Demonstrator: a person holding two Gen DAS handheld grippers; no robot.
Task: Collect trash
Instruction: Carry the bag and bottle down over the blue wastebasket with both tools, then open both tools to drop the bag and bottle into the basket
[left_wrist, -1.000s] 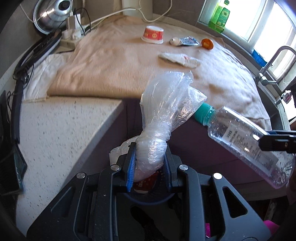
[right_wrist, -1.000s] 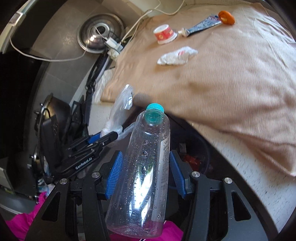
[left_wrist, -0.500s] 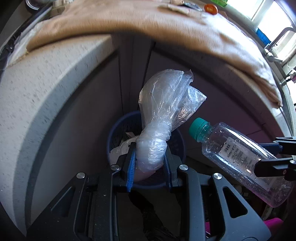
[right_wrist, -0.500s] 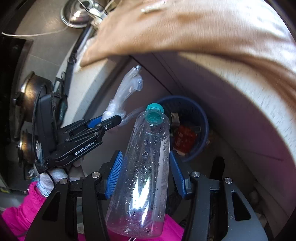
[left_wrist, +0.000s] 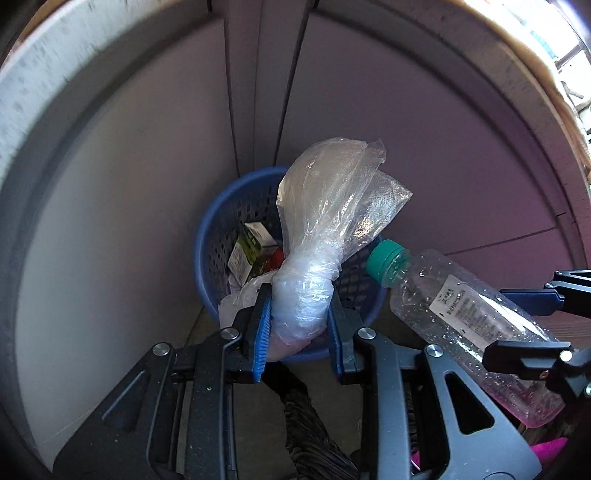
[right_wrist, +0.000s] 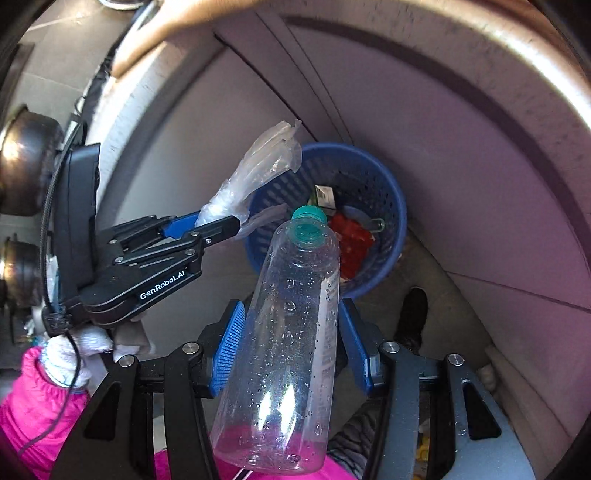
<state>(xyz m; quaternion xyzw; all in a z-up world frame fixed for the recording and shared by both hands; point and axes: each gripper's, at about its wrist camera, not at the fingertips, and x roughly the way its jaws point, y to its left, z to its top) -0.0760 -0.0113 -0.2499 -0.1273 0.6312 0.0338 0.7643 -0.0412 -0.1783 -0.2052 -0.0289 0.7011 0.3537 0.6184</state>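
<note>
Nearest the left wrist camera, the left gripper (left_wrist: 298, 325) has its blue-padded jaws closed partway on a crumpled clear plastic bag (left_wrist: 325, 236), pinching its twisted, bunched neck; the loose upper part of the bag fans out above the jaws in thin, wrinkled, translucent folds. In the right wrist view the same bag (right_wrist: 255, 177) sticks up and out from the tips of the left gripper (right_wrist: 218, 223), which a white-gloved hand (right_wrist: 77, 350) with a pink sleeve holds from the left.

The right gripper (right_wrist: 291, 343) is clamped around the body of a clear plastic bottle with a teal screw cap (right_wrist: 291, 332). The bottle is empty, beaded inside with water droplets, carries a pale label along one side, and tilts cap-forward. From the left wrist view this bottle (left_wrist: 465, 314) lies slantwise at the right, its cap pointing toward the bag.

Beyond both held items, a round blue perforated plastic basket (right_wrist: 391, 206) stands on the floor against grey cabinet doors (left_wrist: 424, 129). The bag hangs over its near rim (left_wrist: 207, 236) and the bottle's cap is just short of its opening. Inside lie a small green-and-white printed carton (left_wrist: 247, 251) and a red wrapper (right_wrist: 351, 240)
</note>
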